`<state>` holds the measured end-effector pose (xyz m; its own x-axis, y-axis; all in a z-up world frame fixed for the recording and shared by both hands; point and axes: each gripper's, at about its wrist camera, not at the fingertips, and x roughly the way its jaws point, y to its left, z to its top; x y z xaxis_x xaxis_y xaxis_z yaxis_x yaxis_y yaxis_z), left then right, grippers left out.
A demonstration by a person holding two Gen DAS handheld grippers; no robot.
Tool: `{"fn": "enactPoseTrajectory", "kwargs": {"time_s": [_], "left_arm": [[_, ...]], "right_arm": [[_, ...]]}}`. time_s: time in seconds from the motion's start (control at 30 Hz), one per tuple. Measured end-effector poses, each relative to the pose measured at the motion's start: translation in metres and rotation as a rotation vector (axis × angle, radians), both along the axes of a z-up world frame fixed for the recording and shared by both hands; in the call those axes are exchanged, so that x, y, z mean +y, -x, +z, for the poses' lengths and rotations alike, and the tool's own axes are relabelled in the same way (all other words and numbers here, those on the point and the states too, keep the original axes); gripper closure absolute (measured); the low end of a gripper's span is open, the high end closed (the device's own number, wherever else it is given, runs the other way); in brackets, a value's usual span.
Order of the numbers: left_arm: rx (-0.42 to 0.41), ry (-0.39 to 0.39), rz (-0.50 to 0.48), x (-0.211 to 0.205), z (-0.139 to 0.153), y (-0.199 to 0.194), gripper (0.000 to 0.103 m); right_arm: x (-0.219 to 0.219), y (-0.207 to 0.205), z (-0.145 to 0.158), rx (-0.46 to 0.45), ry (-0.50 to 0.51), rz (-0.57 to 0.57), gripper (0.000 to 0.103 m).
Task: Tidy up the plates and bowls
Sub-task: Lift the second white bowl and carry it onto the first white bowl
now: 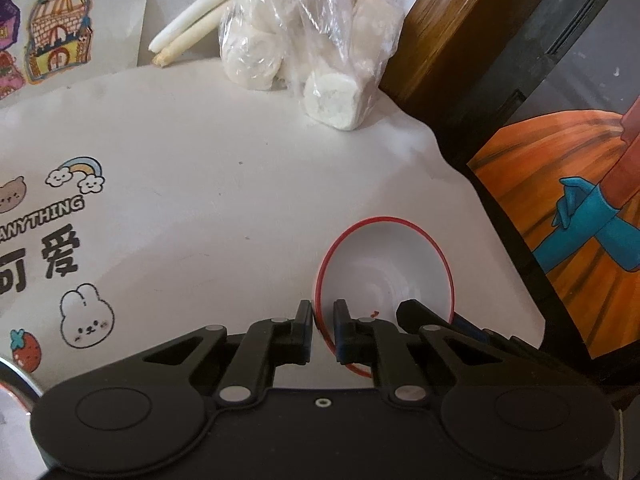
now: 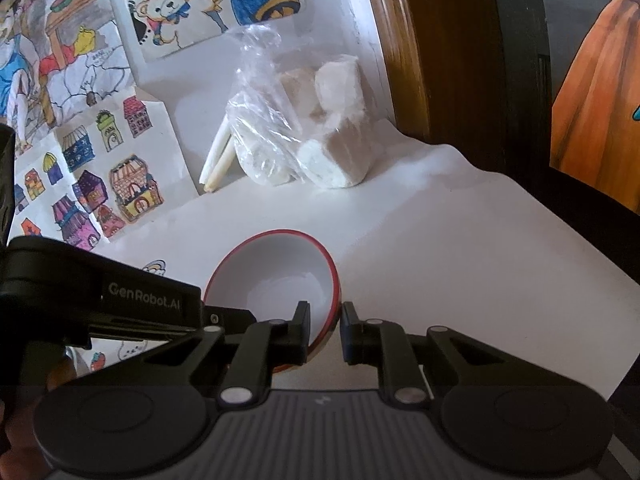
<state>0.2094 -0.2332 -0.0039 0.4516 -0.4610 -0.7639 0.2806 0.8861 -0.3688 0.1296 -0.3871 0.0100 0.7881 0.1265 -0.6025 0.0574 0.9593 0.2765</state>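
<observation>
A white bowl with a red rim [image 1: 386, 264] sits on the white table near its right edge; it also shows in the right wrist view [image 2: 276, 276]. My left gripper [image 1: 323, 322] is shut on the bowl's left rim, one finger outside, one inside. My right gripper [image 2: 325, 322] straddles the bowl's right rim, one finger inside, one outside, closed on the wall. The left gripper's body [image 2: 100, 300] shows at the left of the right wrist view, and the right gripper's finger [image 1: 420, 314] shows inside the bowl in the left wrist view.
A clear plastic bag of white buns [image 1: 304, 44] and two pale sticks [image 1: 200, 20] lie at the back by the wall. Sticker sheets [image 2: 92, 184] cover the wall and table at left. A wooden frame [image 1: 448, 28] and the table's right edge [image 1: 496, 248] lie close by. A metal rim [image 1: 16, 380] shows at bottom left.
</observation>
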Motion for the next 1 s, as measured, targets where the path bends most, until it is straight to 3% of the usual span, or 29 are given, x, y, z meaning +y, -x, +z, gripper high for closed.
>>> {"fn": "enactPoseTrajectory", "kwargs": {"time_s": [0.5, 1.0], "left_arm": [[-0.063, 0.053, 0.017, 0.055, 0.035, 0.038, 0.093], [-0.093, 0.087, 0.103, 0.155, 0.052, 0.073, 0.093]], "right_arm": [[0.043, 0.031, 0.042, -0.058, 0.042, 0.048, 0.086], [0.13, 0.049, 0.07, -0.096, 0.053, 0.189, 0.086]]}}
